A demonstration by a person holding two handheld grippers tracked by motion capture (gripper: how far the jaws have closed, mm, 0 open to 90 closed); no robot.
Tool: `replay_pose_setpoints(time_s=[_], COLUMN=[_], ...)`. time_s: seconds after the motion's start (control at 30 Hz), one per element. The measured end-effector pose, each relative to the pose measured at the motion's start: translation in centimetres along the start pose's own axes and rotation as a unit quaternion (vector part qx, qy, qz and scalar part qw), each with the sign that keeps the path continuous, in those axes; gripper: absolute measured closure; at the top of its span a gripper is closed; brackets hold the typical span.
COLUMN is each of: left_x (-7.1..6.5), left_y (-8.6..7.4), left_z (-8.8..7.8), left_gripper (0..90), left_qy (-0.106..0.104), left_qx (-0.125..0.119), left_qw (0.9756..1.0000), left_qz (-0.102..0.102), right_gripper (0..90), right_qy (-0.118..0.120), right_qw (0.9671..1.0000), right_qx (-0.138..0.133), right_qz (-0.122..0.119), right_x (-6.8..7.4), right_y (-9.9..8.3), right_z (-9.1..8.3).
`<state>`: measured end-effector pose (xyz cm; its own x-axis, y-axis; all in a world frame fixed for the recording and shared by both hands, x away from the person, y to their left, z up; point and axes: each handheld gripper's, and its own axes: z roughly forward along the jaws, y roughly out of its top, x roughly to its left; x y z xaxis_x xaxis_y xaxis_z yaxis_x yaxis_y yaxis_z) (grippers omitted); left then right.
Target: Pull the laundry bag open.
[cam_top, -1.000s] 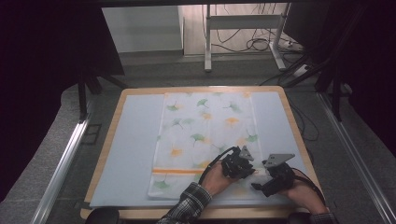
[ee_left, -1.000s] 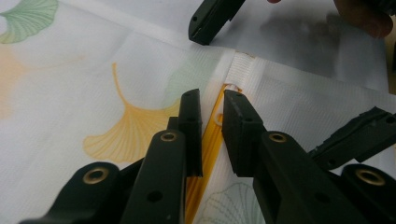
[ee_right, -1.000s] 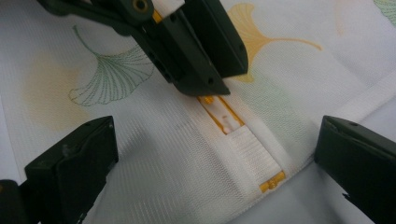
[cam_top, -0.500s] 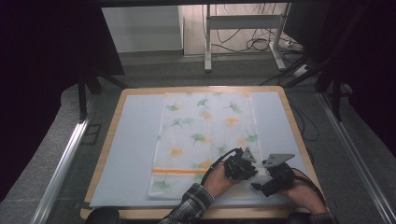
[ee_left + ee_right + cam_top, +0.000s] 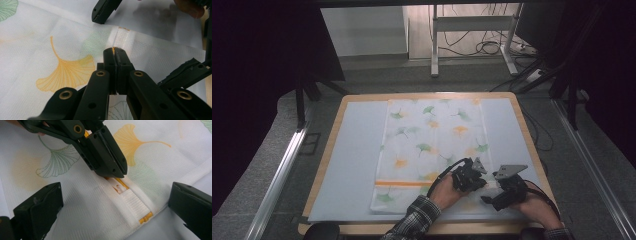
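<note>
The leaf-print fabric bag (image 5: 432,150) lies flat on the counter (image 5: 357,150), reaching its near edge. The left tongs (image 5: 114,51) are clamped together on the orange zipper pull (image 5: 117,185) at the bag's white zipper band (image 5: 133,201), near the counter's near right corner. The right tongs (image 5: 115,207) hover apart, astride that band. To unzip cleanly, I judge 1 should pin the cloth beside the zipper end while the other draws steadily along the track.

table (image 5: 362,150) evenly bright, surroundings near black; close views sharp mid-frame, soft blur at foreground.
</note>
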<state>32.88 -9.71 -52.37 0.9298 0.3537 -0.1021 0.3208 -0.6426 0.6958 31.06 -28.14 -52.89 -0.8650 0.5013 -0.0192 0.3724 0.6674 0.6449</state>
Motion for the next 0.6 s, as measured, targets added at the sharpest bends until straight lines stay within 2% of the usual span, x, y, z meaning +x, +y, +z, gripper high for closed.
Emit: replay_pose_setpoints(time_s=[0.1,0.2,0.33,0.43,0.6], left_x=[-0.02,-0.1,-0.17,-0.26,-0.16], left_y=[0.08,0.1,0.15,0.14,0.06], left_z=[-0.13,0.02,0.12,0.34,0.29], left_gripper=[89.9,89.9,89.3,82.3,81.0], left_qy=[0.0,-0.007,-0.001,0.008,0.005], left_qx=[0.0,0.002,-0.002,-0.007,-0.006], left_qw=[1.0,1.0,0.9999,0.9999,0.9999], left_qz=[0.008,0.007,0.013,0.008,0.007], right_gripper=[0.0,0.0,0.0,0.0,0.0], right_qy=[0.001,0.0,0.002,0.002,0.001], right_qw=[1.0,1.0,1.0,1.0,1.0], right_qx=[0.0,0.0,0.0,-0.001,0.0], right_qz=[0.0,0.0,0.002,0.002,0.0], right_x=[-0.01,0.01,0.01,0.01,-0.01], right_y=[0.0,0.0,0.01,0.0,-0.01], right_z=[-0.01,0.0,0.0,0.0,0.01])
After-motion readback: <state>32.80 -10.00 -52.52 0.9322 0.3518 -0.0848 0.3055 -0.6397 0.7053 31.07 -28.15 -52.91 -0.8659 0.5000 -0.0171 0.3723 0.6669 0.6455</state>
